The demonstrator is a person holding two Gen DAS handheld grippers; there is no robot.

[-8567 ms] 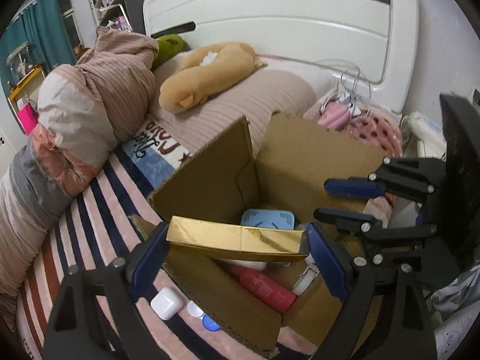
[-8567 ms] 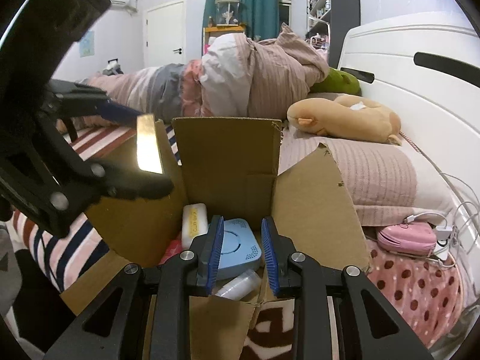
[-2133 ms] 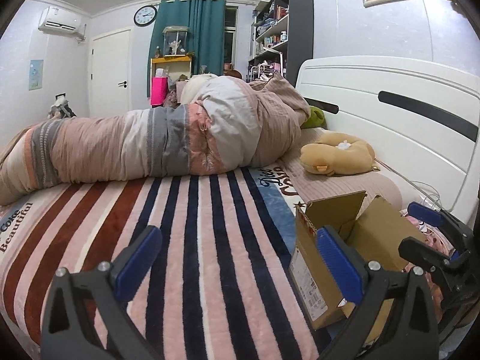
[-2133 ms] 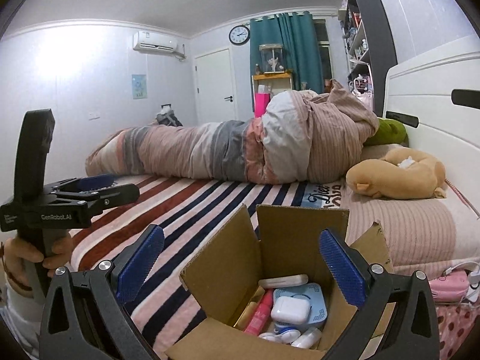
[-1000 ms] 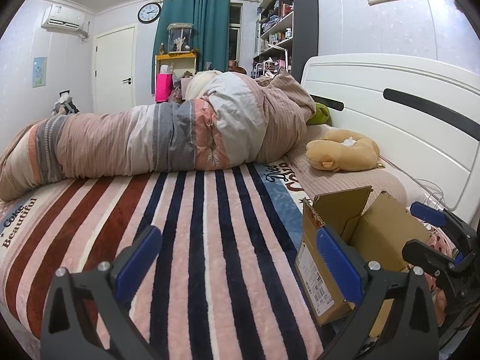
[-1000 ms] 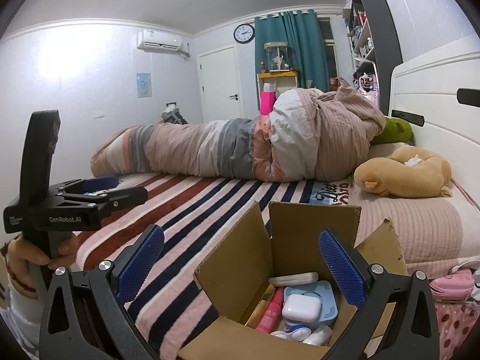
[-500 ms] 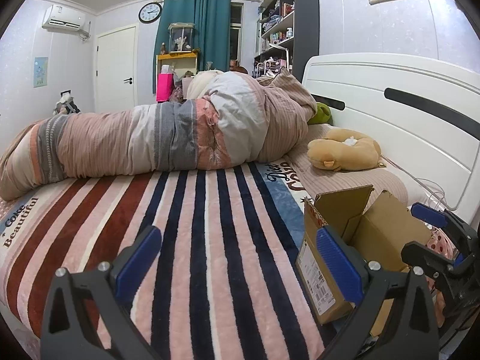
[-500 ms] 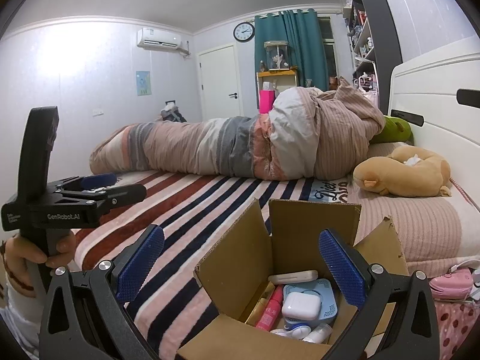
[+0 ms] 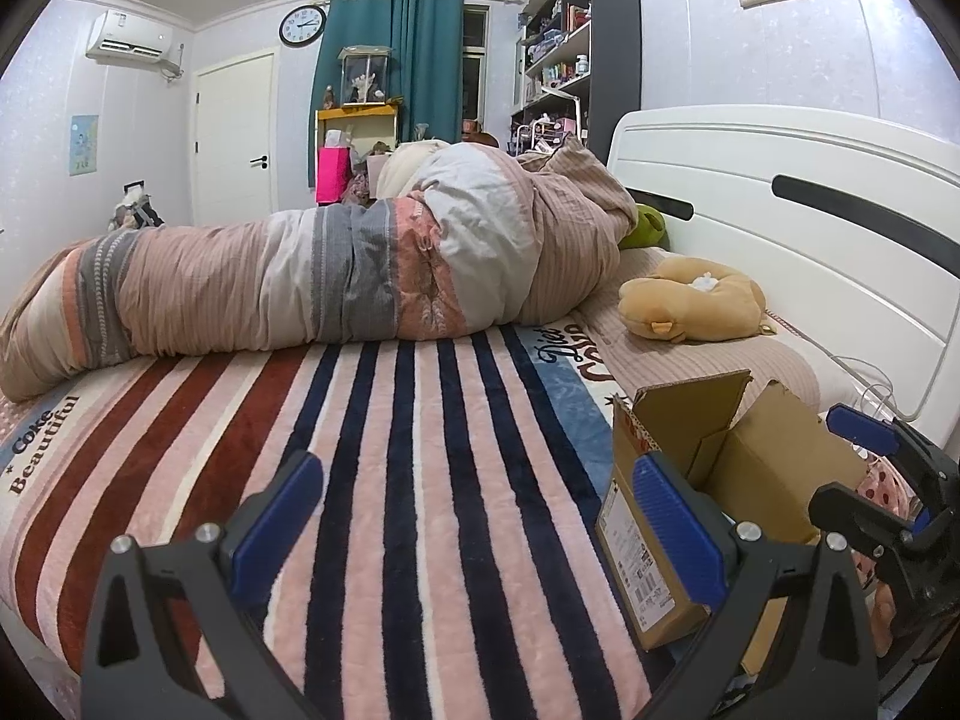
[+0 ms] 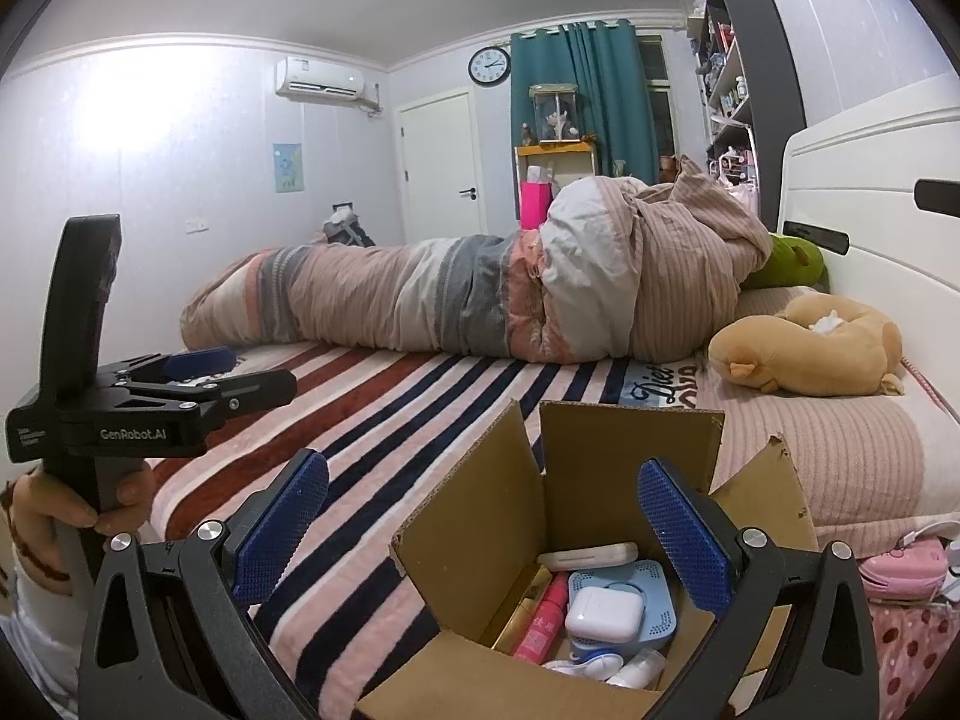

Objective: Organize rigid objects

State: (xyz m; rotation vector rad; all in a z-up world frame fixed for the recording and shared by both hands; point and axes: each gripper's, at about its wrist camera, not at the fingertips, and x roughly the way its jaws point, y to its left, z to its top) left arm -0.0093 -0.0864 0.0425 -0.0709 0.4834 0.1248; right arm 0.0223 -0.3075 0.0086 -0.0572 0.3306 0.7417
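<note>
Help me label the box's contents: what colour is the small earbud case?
White; the earbud case shows best in the right wrist view, atop a pale blue device.

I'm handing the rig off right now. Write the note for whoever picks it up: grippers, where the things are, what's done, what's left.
Left gripper: open, holding nothing, above the striped blanket.
Right gripper: open, holding nothing, above the cardboard box.
The box stands open on the bed. In it: white earbud case on top of the blue device, red bottle, white bar, some small white pieces at the front.
Done: the rigid items in view are in the box.
Left: no loose items show on the blanket in either view. Check the parts of the bed that the grippers hide. The flaps are still open.
</note>
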